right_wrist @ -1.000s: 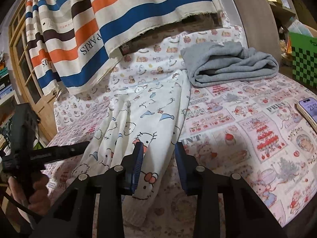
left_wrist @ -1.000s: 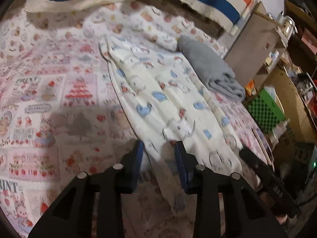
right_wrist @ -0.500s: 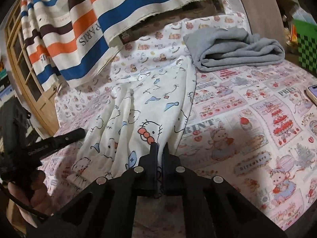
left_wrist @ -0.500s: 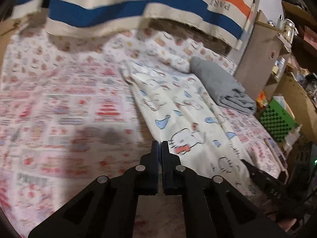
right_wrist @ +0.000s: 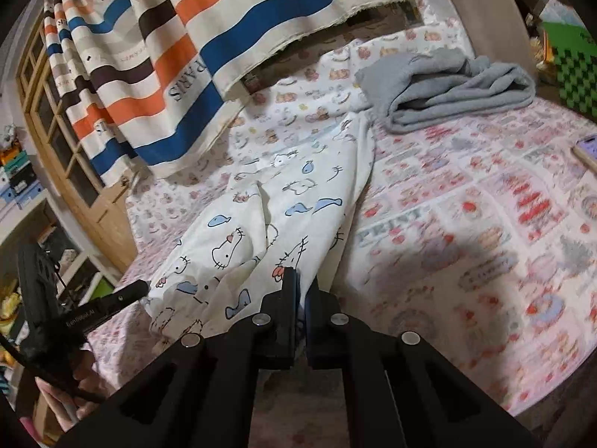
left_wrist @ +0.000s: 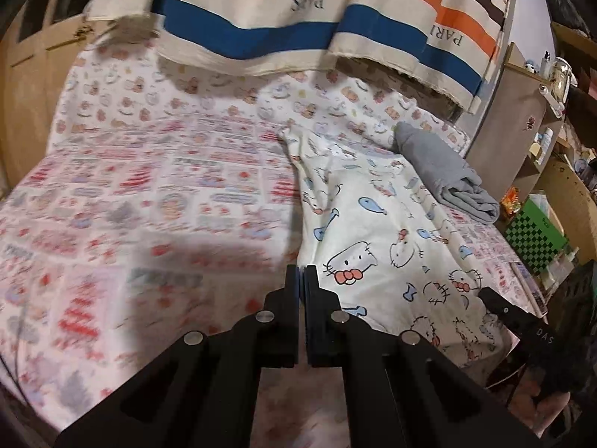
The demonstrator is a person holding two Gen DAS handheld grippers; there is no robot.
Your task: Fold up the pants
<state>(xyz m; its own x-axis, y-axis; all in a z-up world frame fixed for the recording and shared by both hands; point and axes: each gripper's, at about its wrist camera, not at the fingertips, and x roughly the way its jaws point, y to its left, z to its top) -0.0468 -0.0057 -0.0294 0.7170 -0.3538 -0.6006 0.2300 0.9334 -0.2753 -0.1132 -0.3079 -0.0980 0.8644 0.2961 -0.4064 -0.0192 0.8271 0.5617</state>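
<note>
White pants point(left_wrist: 373, 224) with a cat and fish print lie along the bed, their near end lifted off the sheet. They also show in the right wrist view point(right_wrist: 283, 216). My left gripper point(left_wrist: 301, 272) is shut on the pants' near left corner. My right gripper point(right_wrist: 301, 280) is shut on the pants' near right edge, with cloth pinched between the jaws. The right gripper's body point(left_wrist: 518, 317) shows at the right of the left wrist view, and the left gripper's body point(right_wrist: 93, 306) at the left of the right wrist view.
A folded grey garment point(left_wrist: 444, 175) point(right_wrist: 447, 86) lies at the far right of the bed beside the pants. A striped curtain point(left_wrist: 298, 18) hangs over the far side. A phone point(right_wrist: 585, 149) lies at the right edge. Shelves and a green checkered box point(left_wrist: 537, 239) stand right of the bed.
Both grippers went from open to shut on the pants' near end and have lifted it. The views have risen and tilted toward the curtain.
</note>
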